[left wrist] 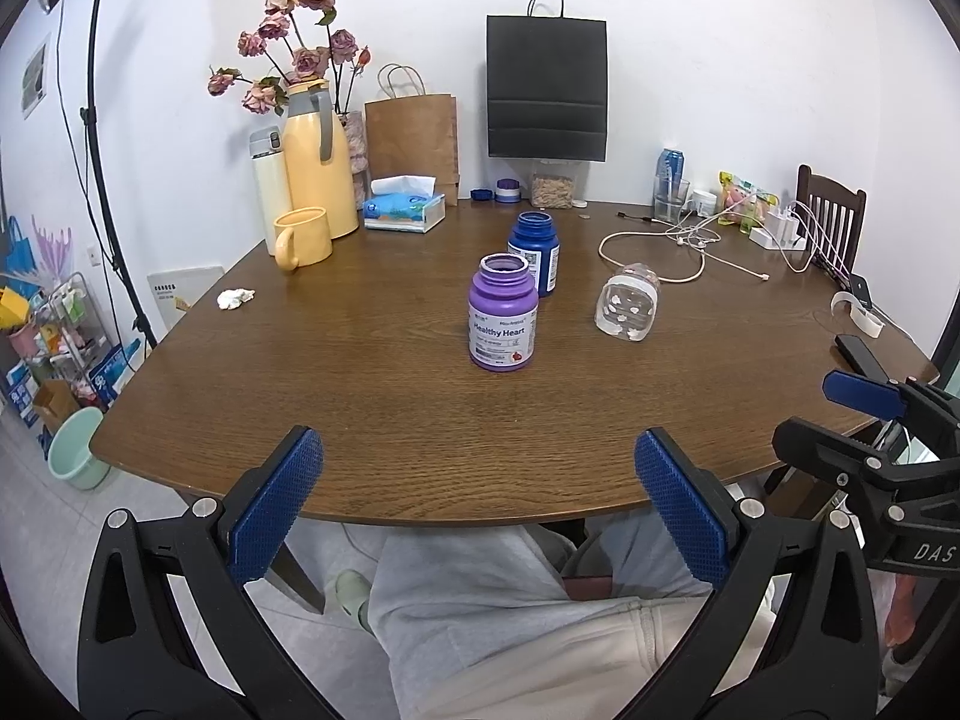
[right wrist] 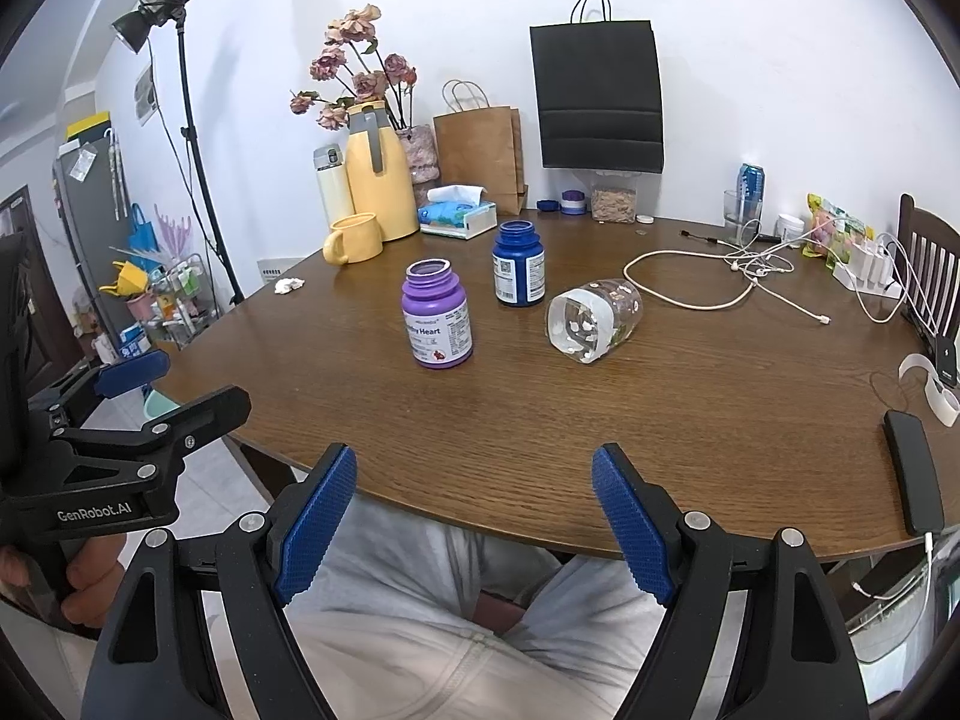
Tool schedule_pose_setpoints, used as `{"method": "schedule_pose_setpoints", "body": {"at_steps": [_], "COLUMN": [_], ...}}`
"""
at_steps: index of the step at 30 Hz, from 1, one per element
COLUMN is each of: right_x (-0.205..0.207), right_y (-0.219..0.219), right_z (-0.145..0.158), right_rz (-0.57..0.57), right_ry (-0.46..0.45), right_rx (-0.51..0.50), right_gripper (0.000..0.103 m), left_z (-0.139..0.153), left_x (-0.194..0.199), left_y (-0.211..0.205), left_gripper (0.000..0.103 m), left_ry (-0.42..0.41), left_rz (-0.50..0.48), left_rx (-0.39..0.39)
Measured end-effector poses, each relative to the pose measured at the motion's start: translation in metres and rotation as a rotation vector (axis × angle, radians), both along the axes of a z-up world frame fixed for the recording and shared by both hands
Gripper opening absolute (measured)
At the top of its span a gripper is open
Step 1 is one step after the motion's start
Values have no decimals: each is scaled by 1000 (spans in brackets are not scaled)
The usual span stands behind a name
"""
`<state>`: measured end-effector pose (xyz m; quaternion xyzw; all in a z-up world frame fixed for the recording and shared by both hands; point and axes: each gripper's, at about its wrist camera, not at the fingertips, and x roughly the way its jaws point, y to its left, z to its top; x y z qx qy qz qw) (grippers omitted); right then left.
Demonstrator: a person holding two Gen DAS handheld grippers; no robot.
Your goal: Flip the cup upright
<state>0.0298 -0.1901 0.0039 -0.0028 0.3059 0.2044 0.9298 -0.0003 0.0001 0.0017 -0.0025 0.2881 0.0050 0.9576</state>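
Observation:
A clear glass cup (left wrist: pixel 627 309) with white cloud prints lies on its side on the brown table (left wrist: pixel 360 420), right of the bottles. It also shows in the right wrist view (right wrist: pixel 593 320), mouth turned toward me. My left gripper (left wrist: pixel 480 498) is open and empty, held over the table's near edge. My right gripper (right wrist: pixel 474 516) is open and empty, also at the near edge. Both are well short of the cup. The right gripper shows at the right of the left wrist view (left wrist: pixel 864 420); the left gripper shows at the left of the right wrist view (right wrist: pixel 150 396).
A purple bottle (left wrist: pixel 503 312) and a blue bottle (left wrist: pixel 534 252) stand open left of the cup. A yellow mug (left wrist: pixel 303 237), yellow jug (left wrist: pixel 315 162), tissue box (left wrist: pixel 405 210), paper bags and cables (left wrist: pixel 672 252) lie further back. A black phone (right wrist: pixel 912 468) lies near the right edge.

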Motion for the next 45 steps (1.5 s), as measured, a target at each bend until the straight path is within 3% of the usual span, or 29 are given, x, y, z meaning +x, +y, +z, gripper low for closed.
{"method": "schedule_pose_setpoints", "body": {"at_steps": [45], "right_x": [0], "right_y": [3], "right_z": [-4], "right_rz": [-5], "right_ry": [9], "right_rx": [0], "right_gripper": [85], "left_z": [-9], "left_x": [0], "left_y": [-4], "left_gripper": [103], "left_ry": [4], "left_rz": [2], "left_rx": [3]}}
